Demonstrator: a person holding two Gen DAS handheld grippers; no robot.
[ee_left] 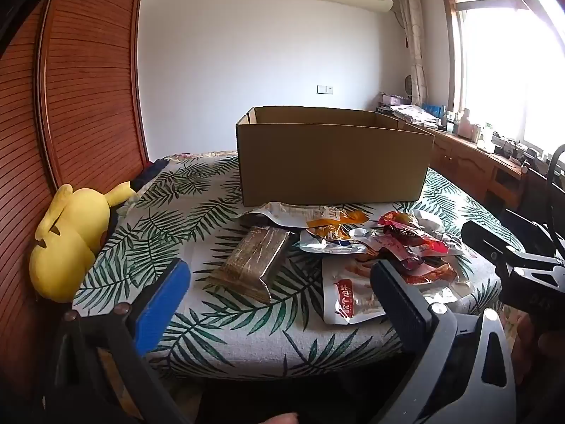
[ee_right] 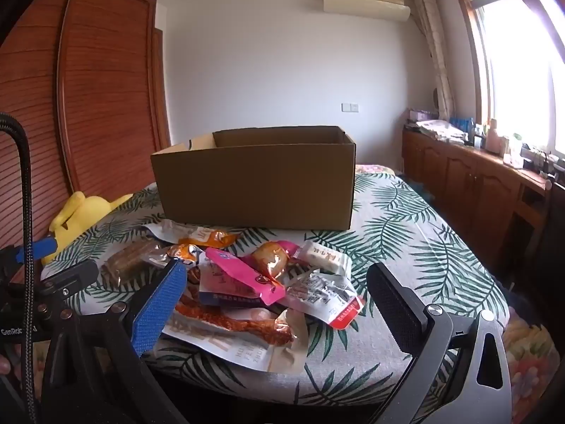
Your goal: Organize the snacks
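Snack packets (ee_right: 247, 282) lie heaped at the 6 o'clock side of the open cardboard box (ee_right: 254, 183), ready for loading. Left gripper (ee_left: 279, 296) and right gripper (ee_right: 275, 300) hover with jaws released, grasping nothing.

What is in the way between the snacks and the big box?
Nothing visible. The snack pile lies on the leaf-print cloth right in front of the cardboard box, whose top is open. Both tools, left and right, are open and empty just before the pile.

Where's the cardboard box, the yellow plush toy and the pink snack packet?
cardboard box (ee_left: 332, 166), left wrist view, on its front wall.
yellow plush toy (ee_left: 67, 236), left wrist view, on its body.
pink snack packet (ee_right: 243, 275), right wrist view, on its middle.
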